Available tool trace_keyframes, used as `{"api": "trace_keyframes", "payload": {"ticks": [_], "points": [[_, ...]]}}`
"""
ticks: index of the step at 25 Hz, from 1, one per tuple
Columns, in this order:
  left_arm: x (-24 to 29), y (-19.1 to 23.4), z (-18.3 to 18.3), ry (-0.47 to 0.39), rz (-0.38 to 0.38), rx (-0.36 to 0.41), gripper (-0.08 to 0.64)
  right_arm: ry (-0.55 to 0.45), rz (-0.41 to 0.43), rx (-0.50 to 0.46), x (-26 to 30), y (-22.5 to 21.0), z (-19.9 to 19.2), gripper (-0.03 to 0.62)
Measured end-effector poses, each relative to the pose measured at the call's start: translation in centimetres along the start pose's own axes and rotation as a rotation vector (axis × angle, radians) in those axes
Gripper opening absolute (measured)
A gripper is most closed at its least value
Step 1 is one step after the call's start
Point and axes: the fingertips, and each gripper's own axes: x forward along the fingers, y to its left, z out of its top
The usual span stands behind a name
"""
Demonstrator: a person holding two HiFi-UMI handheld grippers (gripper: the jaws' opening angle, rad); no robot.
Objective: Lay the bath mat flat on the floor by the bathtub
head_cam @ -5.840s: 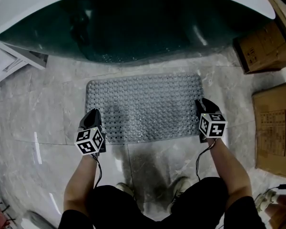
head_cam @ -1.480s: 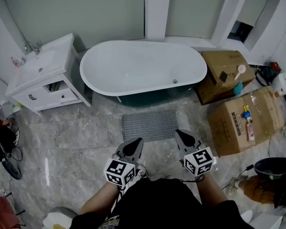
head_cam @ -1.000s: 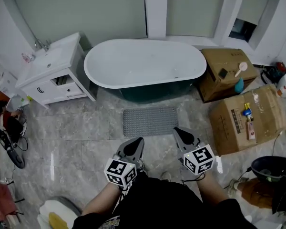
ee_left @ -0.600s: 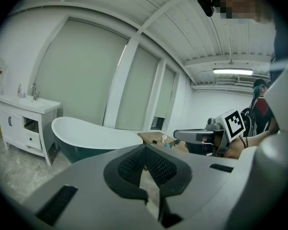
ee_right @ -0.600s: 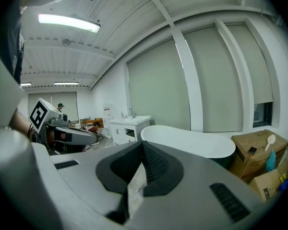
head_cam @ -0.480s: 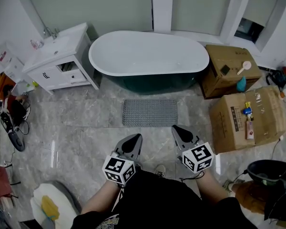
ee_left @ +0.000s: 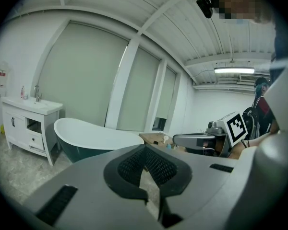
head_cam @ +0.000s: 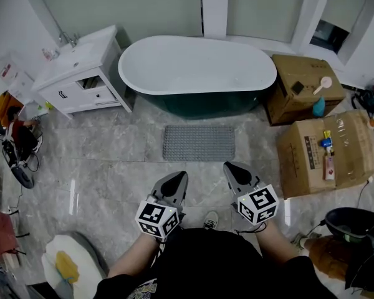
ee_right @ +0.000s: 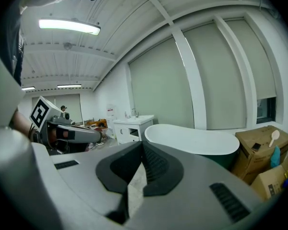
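The grey nubbed bath mat [head_cam: 199,143] lies flat on the marble floor, just in front of the white and dark green bathtub [head_cam: 197,64]. Both grippers are held at waist height, well short of the mat. My left gripper [head_cam: 177,178] is shut and holds nothing; in the left gripper view its pads [ee_left: 145,150] meet with the bathtub [ee_left: 96,138] beyond. My right gripper [head_cam: 230,169] is likewise shut and empty, its pads [ee_right: 143,147] closed with the bathtub [ee_right: 192,138] ahead. Neither gripper touches the mat.
A white vanity cabinet [head_cam: 78,73] stands left of the tub. Two cardboard boxes [head_cam: 305,86] [head_cam: 327,151] sit to the right, with a black bucket [head_cam: 352,220] near them. Shoes and clutter [head_cam: 19,167] line the left edge.
Earlier both grippers were down at the mat's near corners; now they are raised and away from it, with the camera much higher. In the last half second the scene only shifts slightly.
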Motion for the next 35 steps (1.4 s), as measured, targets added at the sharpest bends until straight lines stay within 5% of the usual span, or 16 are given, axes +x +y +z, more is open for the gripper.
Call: {"api": "trace_keyframes", "payload": {"ticks": [35], "points": [[-0.5,0.1,-0.5,-0.01,-0.025,0.001,0.017,0.009,-0.014,-0.027,0.1,1.0,-0.4,0.015]]}}
